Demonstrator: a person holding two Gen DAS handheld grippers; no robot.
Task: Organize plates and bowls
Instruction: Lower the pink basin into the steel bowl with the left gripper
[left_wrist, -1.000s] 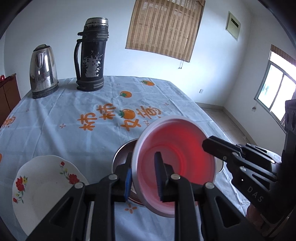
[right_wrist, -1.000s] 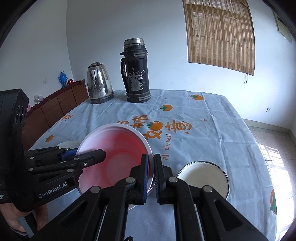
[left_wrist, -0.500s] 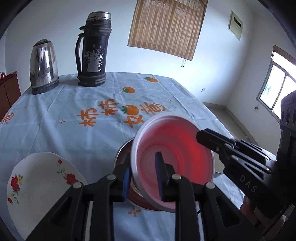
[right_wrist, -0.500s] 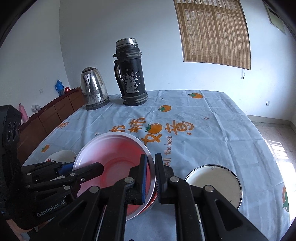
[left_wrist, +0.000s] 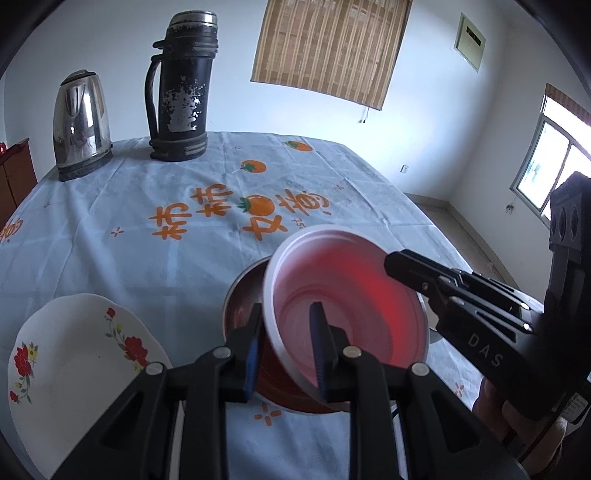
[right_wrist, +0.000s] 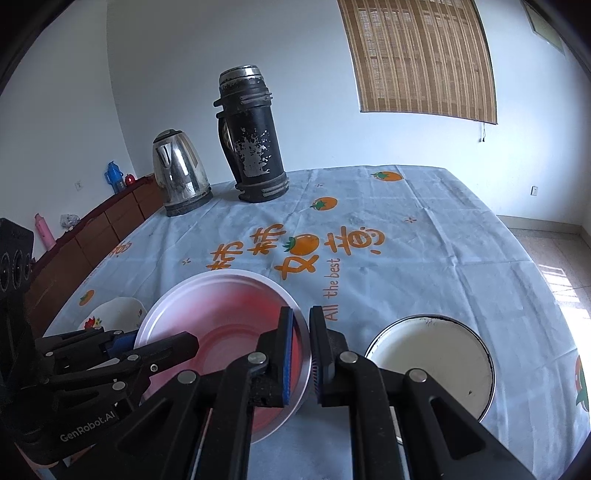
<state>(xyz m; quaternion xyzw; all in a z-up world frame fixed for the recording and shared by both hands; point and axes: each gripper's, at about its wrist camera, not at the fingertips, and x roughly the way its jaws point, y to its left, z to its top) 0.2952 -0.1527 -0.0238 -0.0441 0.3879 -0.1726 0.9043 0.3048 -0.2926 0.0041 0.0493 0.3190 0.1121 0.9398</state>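
A pink plastic bowl (left_wrist: 347, 299) with a white rim is held between both grippers above a steel bowl (left_wrist: 243, 295) with a red reflection inside. My left gripper (left_wrist: 284, 347) is shut on the pink bowl's near rim. My right gripper (right_wrist: 301, 350) is shut on the opposite rim of the pink bowl (right_wrist: 221, 325); it shows at the right of the left wrist view (left_wrist: 410, 266). A white floral plate (left_wrist: 81, 354) lies left of the bowls. A white enamel plate (right_wrist: 432, 362) with a dark rim lies to the right.
A dark thermos (left_wrist: 181, 88) and a steel kettle (left_wrist: 81, 118) stand at the far side of the table (left_wrist: 110, 206), which has a blue orange-print cloth. A wooden cabinet (right_wrist: 81, 243) runs along the left wall.
Both grippers and the pink bowl have drawn back toward the near edge of the table and lowered over the steel bowl. Both stay shut on the pink bowl.
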